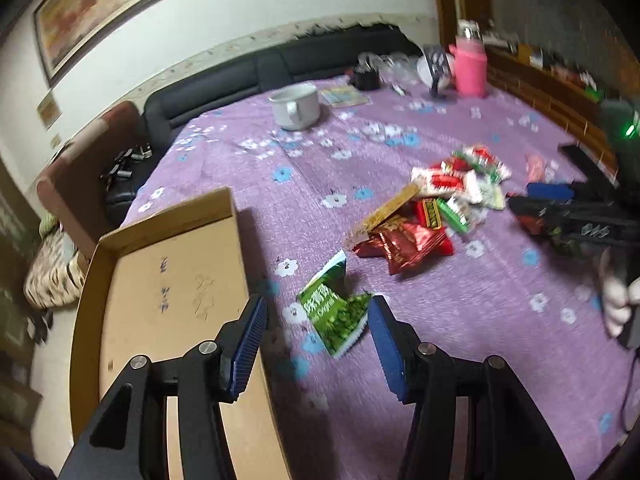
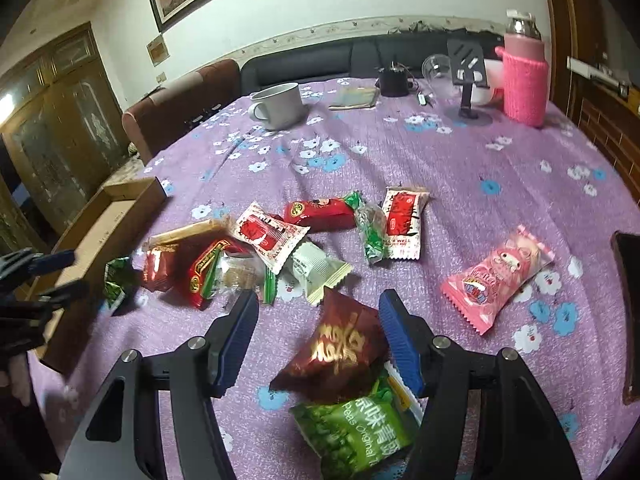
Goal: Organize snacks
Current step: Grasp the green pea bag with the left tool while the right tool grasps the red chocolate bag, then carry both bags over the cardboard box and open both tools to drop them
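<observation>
My left gripper [image 1: 316,344] is open, its jaws on either side of a green pea packet [image 1: 334,314] lying on the purple cloth, beside an open cardboard box [image 1: 168,280]. A pile of red, white and green snack packets [image 1: 432,208] lies further right. My right gripper [image 2: 318,344] is open over a dark red packet [image 2: 340,350] and another green pea packet [image 2: 352,432]. The snack pile [image 2: 272,248] and a pink packet [image 2: 496,276] lie beyond it. The box [image 2: 108,224] is at the left.
A white mug [image 2: 280,106], a pink-sleeved bottle [image 2: 524,80], a phone stand [image 2: 468,76] and a clear cup [image 2: 438,70] stand at the far side. A dark phone [image 2: 630,308] lies at the right edge. Chairs and a dark sofa [image 1: 260,76] border the table.
</observation>
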Tool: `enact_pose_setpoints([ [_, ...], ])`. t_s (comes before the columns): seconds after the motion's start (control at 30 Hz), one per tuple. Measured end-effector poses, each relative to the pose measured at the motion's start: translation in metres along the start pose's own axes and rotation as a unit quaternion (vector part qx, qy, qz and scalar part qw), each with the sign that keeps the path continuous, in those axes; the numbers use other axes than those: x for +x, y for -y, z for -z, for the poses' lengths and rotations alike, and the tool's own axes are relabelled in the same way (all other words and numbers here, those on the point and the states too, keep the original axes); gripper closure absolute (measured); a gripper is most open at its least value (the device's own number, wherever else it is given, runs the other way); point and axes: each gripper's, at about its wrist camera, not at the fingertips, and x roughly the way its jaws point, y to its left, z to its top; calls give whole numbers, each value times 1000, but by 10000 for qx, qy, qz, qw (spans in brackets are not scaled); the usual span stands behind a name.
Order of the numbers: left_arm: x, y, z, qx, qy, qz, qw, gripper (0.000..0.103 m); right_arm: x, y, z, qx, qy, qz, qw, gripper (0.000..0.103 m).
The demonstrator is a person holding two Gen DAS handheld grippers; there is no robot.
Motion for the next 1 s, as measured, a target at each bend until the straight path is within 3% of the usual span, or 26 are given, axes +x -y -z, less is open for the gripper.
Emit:
enact_pose_setpoints([
  [0.2, 40, 18, -7, 694, -609, 127, 9956, 47, 3, 7, 1, 197, -76, -103, 9997, 41],
  [0.27, 49, 21, -7, 741, -836, 185, 9936, 49, 4, 5, 1, 162, -88, -120, 9998, 41],
  [0.3, 49, 22, -8, 733, -836, 276, 9934, 57, 4, 4, 1, 133, -95, -122, 9998, 41],
  [0.4, 51, 20, -9, 518, -892, 324, 9941, 58, 3, 5, 1, 146, -95, -146, 9997, 41],
  [0.53, 45, 14, -7, 104, -776, 446, 9959, 60, 4, 3, 2, 64, -134, -89, 9999, 42],
  [0.63, 32, 8, -4, -195, -609, 563, 9964, 60, 6, -6, 4, -209, -204, 32, 9996, 50],
  [0.7, 20, 6, -2, -347, -464, 620, 9964, 60, 7, -10, 6, -297, -243, 38, 9993, 73],
  [1.0, -41, -37, 16, -1455, 313, 835, 9853, 60, -9, -10, 9, -244, 40, 91, 9997, 76],
])
